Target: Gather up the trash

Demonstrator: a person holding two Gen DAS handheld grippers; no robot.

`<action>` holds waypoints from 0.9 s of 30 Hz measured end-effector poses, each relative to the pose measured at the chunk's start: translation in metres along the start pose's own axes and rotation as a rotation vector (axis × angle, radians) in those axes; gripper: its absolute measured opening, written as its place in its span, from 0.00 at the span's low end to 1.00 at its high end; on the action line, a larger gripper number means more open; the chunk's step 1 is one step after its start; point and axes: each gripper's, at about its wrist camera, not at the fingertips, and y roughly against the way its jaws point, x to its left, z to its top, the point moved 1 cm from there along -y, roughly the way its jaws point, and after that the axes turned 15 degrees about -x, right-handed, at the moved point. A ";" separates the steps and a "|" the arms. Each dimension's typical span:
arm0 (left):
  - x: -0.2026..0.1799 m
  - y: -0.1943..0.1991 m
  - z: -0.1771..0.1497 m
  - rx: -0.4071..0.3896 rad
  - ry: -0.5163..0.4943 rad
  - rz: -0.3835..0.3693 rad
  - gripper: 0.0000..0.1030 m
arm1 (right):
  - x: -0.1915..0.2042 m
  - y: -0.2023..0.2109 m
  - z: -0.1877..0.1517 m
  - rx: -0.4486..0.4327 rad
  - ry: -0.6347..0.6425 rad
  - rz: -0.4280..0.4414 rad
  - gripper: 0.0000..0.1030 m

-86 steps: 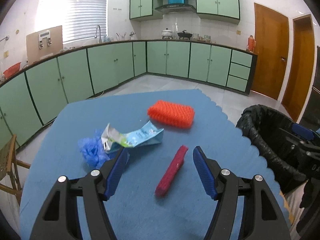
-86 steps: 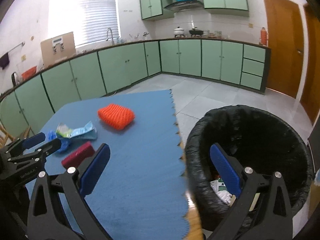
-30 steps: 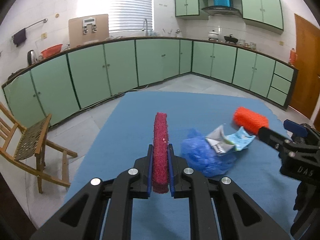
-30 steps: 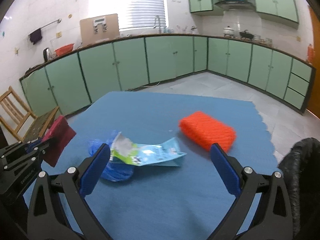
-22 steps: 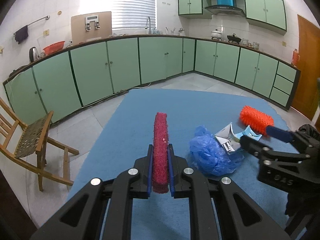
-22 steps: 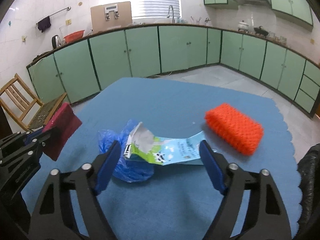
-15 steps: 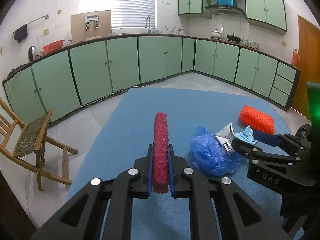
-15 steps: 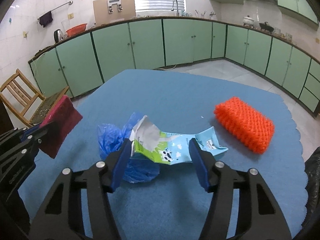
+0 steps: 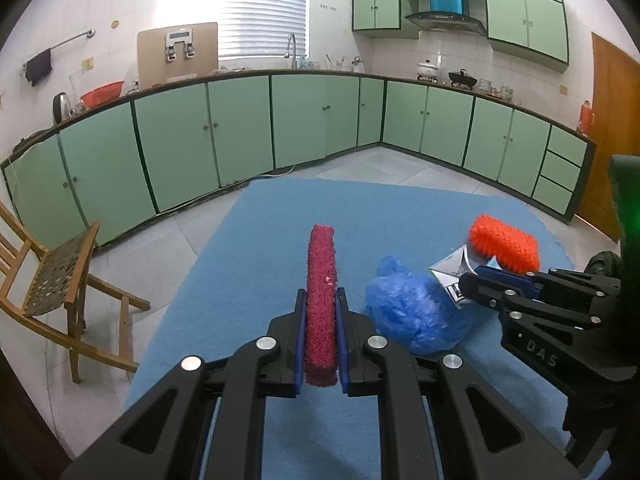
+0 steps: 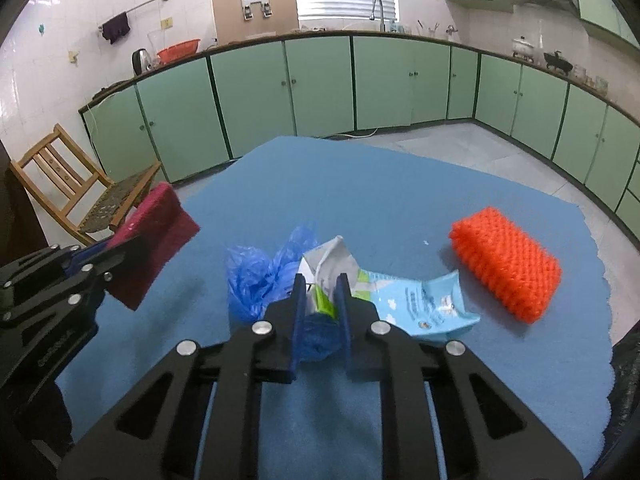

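My left gripper (image 9: 321,304) is shut on a dark red scrub pad (image 9: 320,296) and holds it on edge above the blue table mat (image 9: 280,248); the pad also shows in the right wrist view (image 10: 154,236). My right gripper (image 10: 321,286) is shut on the flattened milk carton (image 10: 416,296), pinching its grey-green end where it lies over the crumpled blue plastic bag (image 10: 260,276). In the left wrist view the carton (image 9: 452,272) and the bag (image 9: 416,312) lie at the right, with the right gripper (image 9: 476,284) on them.
An orange sponge (image 10: 504,264) lies on the mat to the right, also in the left wrist view (image 9: 504,242). The black bin liner (image 10: 628,380) shows at the far right edge. A wooden chair (image 9: 52,280) stands left of the table. Green cabinets line the walls.
My right gripper has moved in from the bin side and closed on the milk carton over the blue bag. My left gripper picked up the red pad earlier and now holds still.
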 end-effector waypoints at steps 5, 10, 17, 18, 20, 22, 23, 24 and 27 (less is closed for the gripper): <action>-0.010 0.008 0.010 -0.024 -0.004 -0.027 0.13 | -0.005 0.024 0.010 -0.034 -0.003 -0.010 0.12; -0.029 0.017 0.018 -0.039 -0.011 -0.070 0.13 | -0.016 0.050 0.018 -0.062 -0.015 -0.016 0.09; -0.053 0.029 0.022 -0.049 -0.025 -0.130 0.13 | -0.035 0.073 0.013 -0.051 -0.041 -0.035 0.08; -0.056 0.030 0.021 -0.046 -0.026 -0.135 0.13 | -0.038 0.075 0.010 -0.043 -0.044 -0.039 0.08; -0.059 0.030 0.019 -0.043 -0.029 -0.141 0.12 | -0.040 0.076 0.003 -0.029 -0.051 -0.042 0.08; -0.062 0.032 0.015 -0.036 -0.036 -0.145 0.13 | -0.040 0.078 -0.005 -0.018 -0.057 -0.043 0.08; -0.064 0.033 0.013 -0.030 -0.037 -0.149 0.13 | -0.040 0.080 -0.007 -0.019 -0.059 -0.043 0.08; -0.065 0.034 0.011 -0.026 -0.038 -0.151 0.12 | -0.041 0.081 -0.009 -0.020 -0.061 -0.042 0.08; -0.069 0.037 0.007 -0.011 -0.044 -0.165 0.13 | -0.041 0.085 -0.011 -0.023 -0.066 -0.034 0.07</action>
